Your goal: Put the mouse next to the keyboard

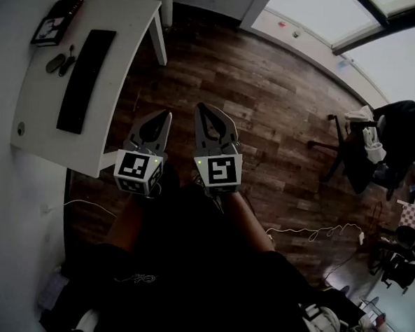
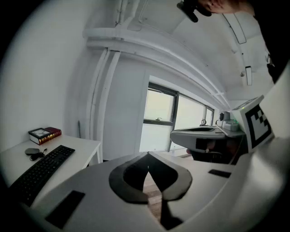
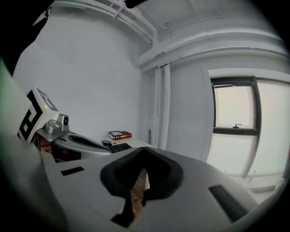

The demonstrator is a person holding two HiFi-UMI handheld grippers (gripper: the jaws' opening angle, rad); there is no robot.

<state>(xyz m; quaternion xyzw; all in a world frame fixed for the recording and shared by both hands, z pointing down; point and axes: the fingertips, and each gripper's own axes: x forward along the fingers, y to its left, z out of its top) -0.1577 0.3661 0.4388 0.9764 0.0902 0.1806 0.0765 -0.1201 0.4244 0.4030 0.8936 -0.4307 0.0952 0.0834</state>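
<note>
A black keyboard point(image 1: 86, 79) lies lengthwise on a white desk point(image 1: 132, 24) at the upper left of the head view. A dark grey mouse point(image 1: 56, 63) with its cable sits just left of it, toward the wall. My left gripper point(image 1: 166, 116) and right gripper point(image 1: 199, 109) hang side by side over the wooden floor, off the desk's near right corner, both shut and empty. The left gripper view shows the keyboard point(image 2: 38, 174) and mouse point(image 2: 31, 151) at lower left, beyond my shut gripper point(image 2: 148, 157). In the right gripper view, keyboard point(image 3: 118, 147) and mouse point(image 3: 107, 142) lie far off behind the left gripper.
A dark book point(image 1: 56, 20) lies at the desk's far end, past the mouse. The desk's leg point(image 1: 159, 43) stands ahead of the grippers. An office chair point(image 1: 377, 144) with clothing stands at the right, and white cables point(image 1: 315, 235) trail over the floor.
</note>
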